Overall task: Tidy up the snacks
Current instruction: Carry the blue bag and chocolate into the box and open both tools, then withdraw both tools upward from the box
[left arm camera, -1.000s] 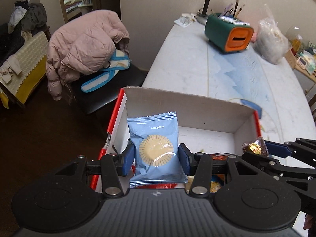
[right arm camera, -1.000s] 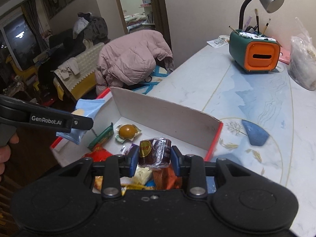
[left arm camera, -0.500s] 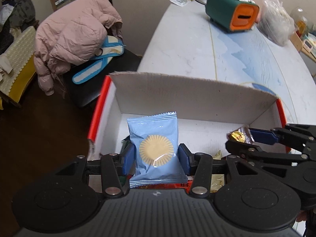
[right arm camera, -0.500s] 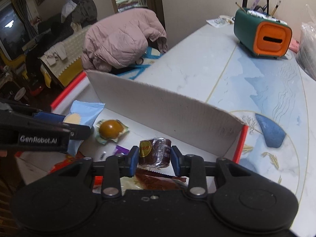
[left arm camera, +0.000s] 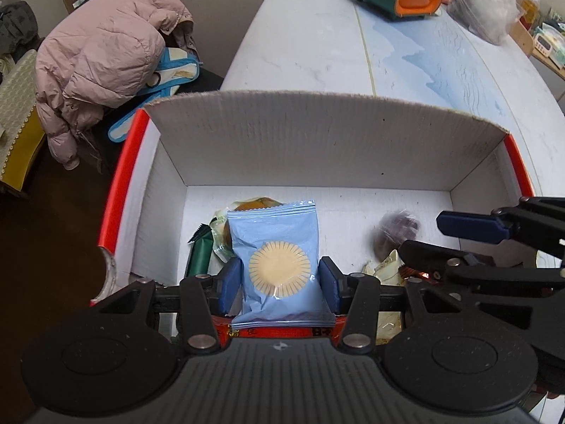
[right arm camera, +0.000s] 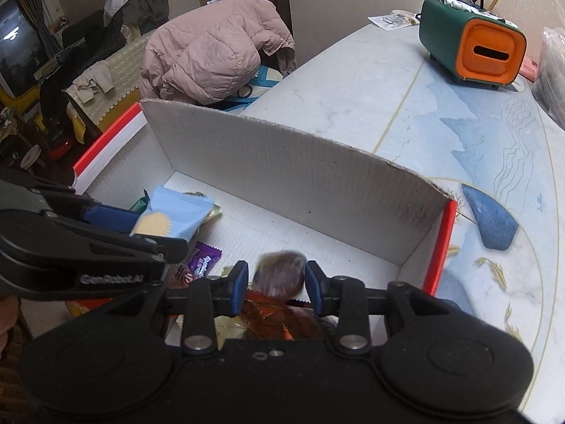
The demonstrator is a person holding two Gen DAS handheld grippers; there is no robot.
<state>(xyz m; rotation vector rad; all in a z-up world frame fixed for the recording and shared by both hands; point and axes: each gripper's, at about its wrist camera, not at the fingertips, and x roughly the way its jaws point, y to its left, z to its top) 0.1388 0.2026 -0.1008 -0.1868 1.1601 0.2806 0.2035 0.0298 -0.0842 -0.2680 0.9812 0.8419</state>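
One cardboard box (left arm camera: pixel 328 148) with red outer edges stands on one pale table (left arm camera: pixel 317 46). Inside it, countable snacks: one light-blue packet (left arm camera: pixel 279 265) at 6 o'clock in the left wrist view, one dark green bar (left arm camera: pixel 200 254) at its 9 o'clock, one clear-wrapped brown cake (left arm camera: pixel 254 205) at its 12 o'clock, one blurred brownish wrapped sweet (right arm camera: pixel 280 274), and one purple candy (right arm camera: pixel 206 259). More wrappers, orange and cream, lie low in the box; their number cannot be told. Two grippers: left gripper (left arm camera: pixel 279 282), right gripper (right arm camera: pixel 275 282). On the table at 1 o'clock: one green-and-orange holder (right arm camera: pixel 473 49); one pink jacket (right arm camera: pixel 212 53) at 11 o'clock
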